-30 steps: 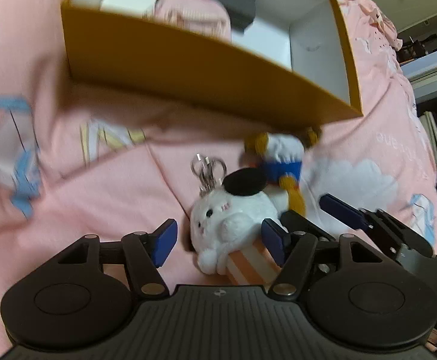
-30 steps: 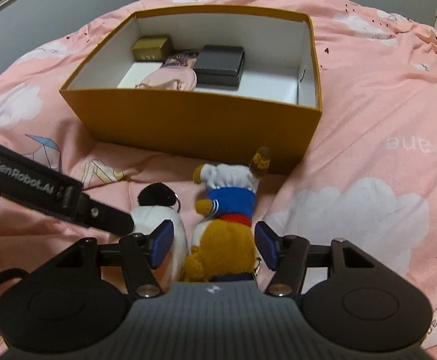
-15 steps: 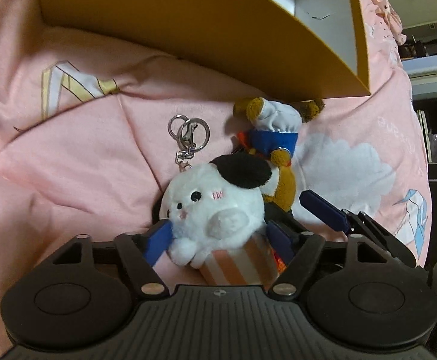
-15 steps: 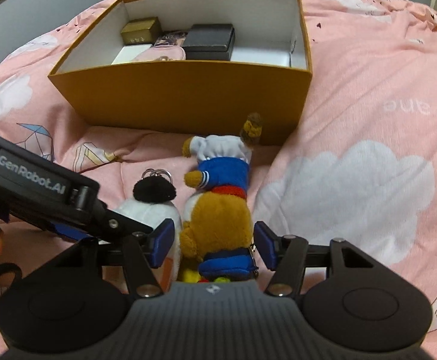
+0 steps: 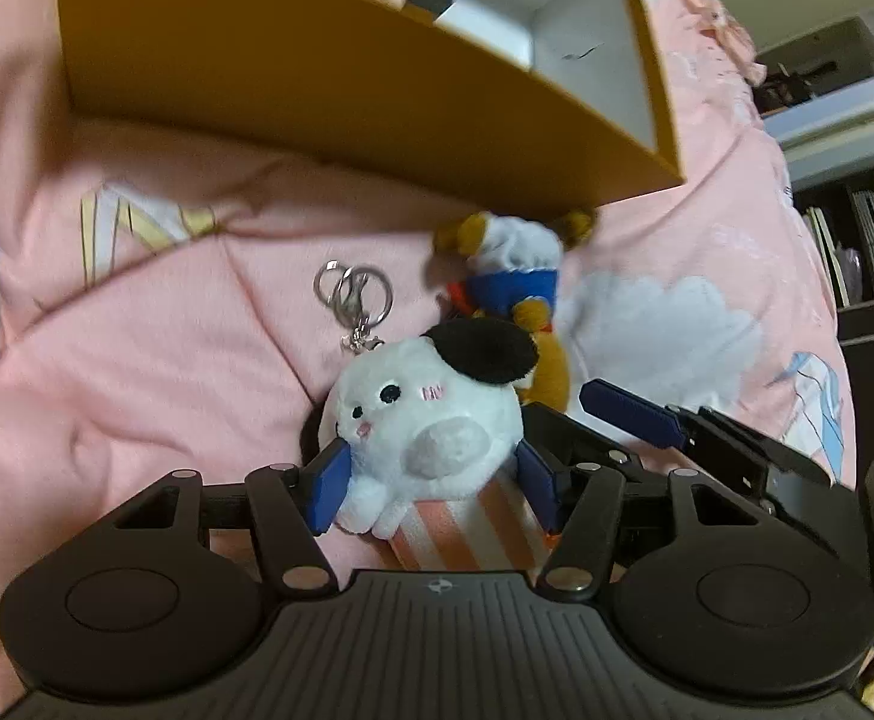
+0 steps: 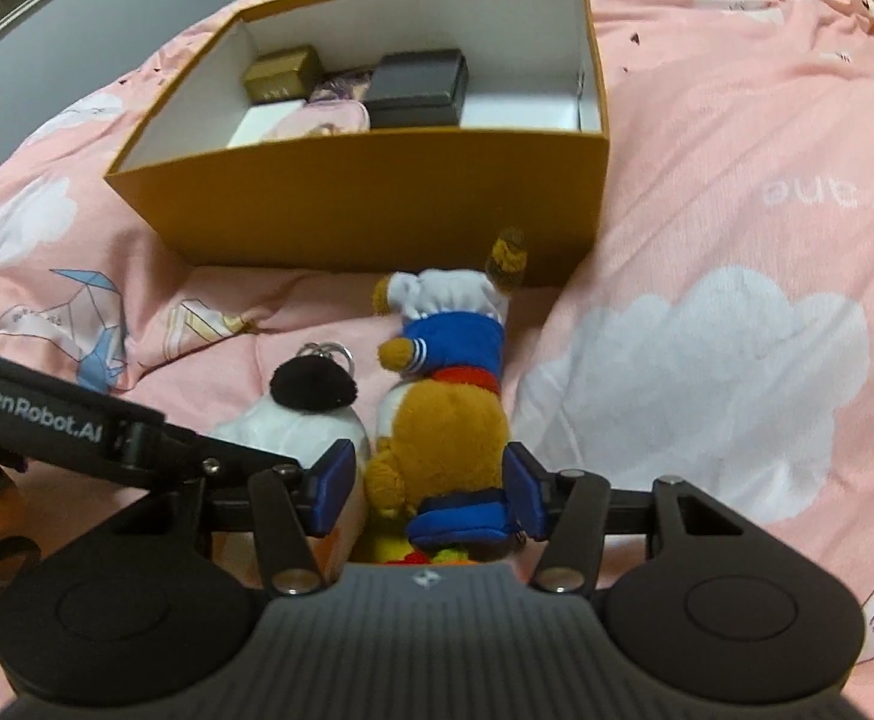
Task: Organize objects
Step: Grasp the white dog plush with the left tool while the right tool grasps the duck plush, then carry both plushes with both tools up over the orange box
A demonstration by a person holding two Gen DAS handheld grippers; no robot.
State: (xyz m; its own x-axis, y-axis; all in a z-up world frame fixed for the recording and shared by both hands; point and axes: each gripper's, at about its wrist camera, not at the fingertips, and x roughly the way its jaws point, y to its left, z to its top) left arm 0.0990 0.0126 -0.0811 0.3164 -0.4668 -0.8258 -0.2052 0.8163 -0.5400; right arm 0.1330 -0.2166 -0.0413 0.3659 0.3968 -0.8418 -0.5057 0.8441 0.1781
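The white plush keychain [image 5: 425, 420] lies on the pink bedspread [image 5: 155, 360] before the orange box [image 6: 377, 204]; our left gripper [image 5: 434, 483] has just been closing and its pads now press its sides. Beside it, our right gripper [image 6: 431, 492] pinches the brown plush toy [image 6: 446, 426].

— The round white plush toy with a black cap [image 5: 431, 420]: fluffy pile, with a shiny metal key ring [image 5: 353, 297] on it. And the brown plush bear in a blue top [image 6: 449, 408]?

— Short matt fur, knitted-looking cloth. The pink printed bedcover [image 6: 707, 228] is soft, creased cotton-like fabric.

— The open mustard cardboard box [image 6: 377, 198]?

— Smooth matt card, white paper inside. The gripper pads [image 5: 332, 483] look like matt blue rubber on black plastic.
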